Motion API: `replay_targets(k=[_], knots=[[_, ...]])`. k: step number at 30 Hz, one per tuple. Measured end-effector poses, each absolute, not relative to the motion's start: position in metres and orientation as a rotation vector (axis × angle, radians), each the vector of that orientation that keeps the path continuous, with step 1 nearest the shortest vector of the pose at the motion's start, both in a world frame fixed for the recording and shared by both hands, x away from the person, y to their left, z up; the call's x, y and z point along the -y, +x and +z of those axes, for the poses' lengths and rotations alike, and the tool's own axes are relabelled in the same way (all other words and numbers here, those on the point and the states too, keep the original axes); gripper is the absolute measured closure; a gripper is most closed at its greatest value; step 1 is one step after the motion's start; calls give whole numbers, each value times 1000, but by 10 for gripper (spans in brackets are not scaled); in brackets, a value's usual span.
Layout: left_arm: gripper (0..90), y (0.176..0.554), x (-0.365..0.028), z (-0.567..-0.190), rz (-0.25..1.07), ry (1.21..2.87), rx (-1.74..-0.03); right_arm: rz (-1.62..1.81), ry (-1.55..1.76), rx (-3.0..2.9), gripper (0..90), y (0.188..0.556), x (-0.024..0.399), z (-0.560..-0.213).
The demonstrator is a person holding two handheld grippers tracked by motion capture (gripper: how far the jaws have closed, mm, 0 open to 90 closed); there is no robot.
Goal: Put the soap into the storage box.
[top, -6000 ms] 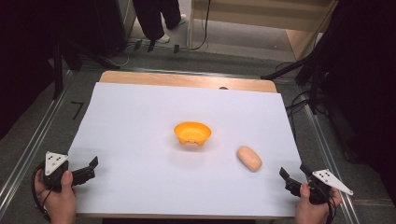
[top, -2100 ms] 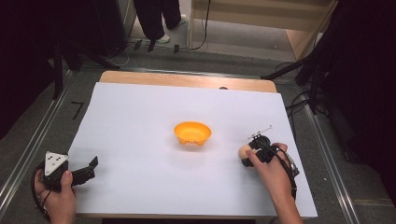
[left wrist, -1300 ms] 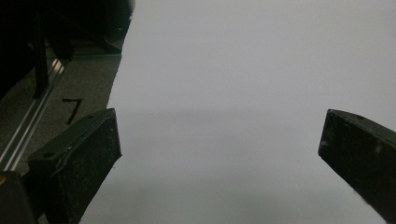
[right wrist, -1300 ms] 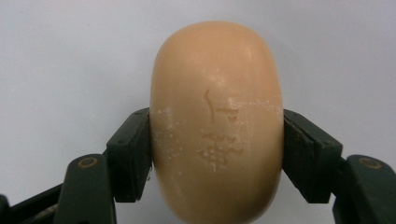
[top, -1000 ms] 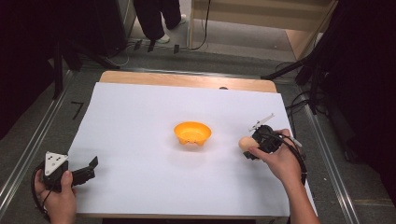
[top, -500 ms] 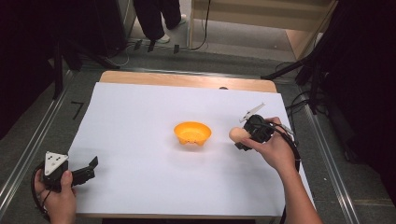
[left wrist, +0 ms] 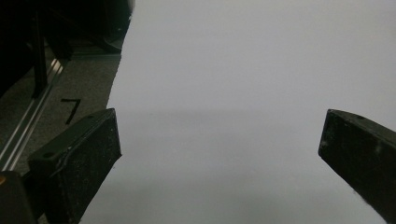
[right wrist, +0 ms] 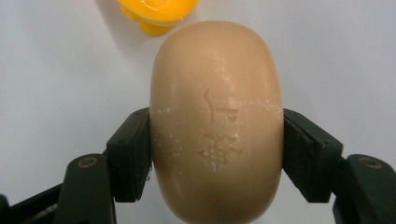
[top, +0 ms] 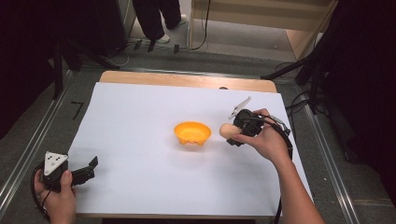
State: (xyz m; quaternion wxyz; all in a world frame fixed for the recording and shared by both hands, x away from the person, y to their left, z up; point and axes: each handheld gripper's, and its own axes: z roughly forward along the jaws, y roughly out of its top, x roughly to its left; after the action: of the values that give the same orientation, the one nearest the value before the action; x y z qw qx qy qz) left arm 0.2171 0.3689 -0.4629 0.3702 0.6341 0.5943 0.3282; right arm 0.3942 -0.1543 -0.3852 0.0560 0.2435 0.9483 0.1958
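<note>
A tan oval bar of soap (right wrist: 217, 121) with stamped marks is clamped between the two black jaws of my right gripper (right wrist: 217, 158), one pad on each long side. From above, the soap (top: 227, 130) hangs over the white sheet just right of an orange bowl (top: 192, 132), with the right gripper (top: 233, 133) shut on it. The bowl's rim (right wrist: 156, 11) peeks in at the top of the right gripper view. Near the sheet's front left corner my left gripper (top: 91, 169) rests open, its jaws wide apart (left wrist: 219, 149) over bare white surface.
A white sheet (top: 140, 116) covers the wooden table, whose far edge (top: 187, 80) shows as a bare strip. Grey floor with metal rails (top: 28, 154) runs along both sides. A person's legs (top: 156, 18) stand beyond the far edge.
The right gripper has carried the soap up and leftward from its spot on the sheet's right side, closing in on the orange bowl. The left gripper has stayed where it was.
</note>
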Motion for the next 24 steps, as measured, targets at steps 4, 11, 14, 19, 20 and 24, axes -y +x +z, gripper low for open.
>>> replay_targets(k=[4,11,14,19,20,24], knots=[[0,217,-369,-463,842,1626,-1525,594,692,-2888,332,396,148,-382],[0,217,-369,-463,842,1626,-1525,619,601,-2905,332,399,136,-375],[0,217,-369,-463,838,1626,-1526,630,565,-2907,332,401,131,-372],[0,217,-369,-463,846,1621,-1524,627,519,-2915,332,403,120,-369],[0,217,-369,-463,846,1621,-1524,627,519,-2915,332,403,120,-369],[0,217,-369,-463,841,1627,-1524,638,483,-2924,332,406,109,-369]])
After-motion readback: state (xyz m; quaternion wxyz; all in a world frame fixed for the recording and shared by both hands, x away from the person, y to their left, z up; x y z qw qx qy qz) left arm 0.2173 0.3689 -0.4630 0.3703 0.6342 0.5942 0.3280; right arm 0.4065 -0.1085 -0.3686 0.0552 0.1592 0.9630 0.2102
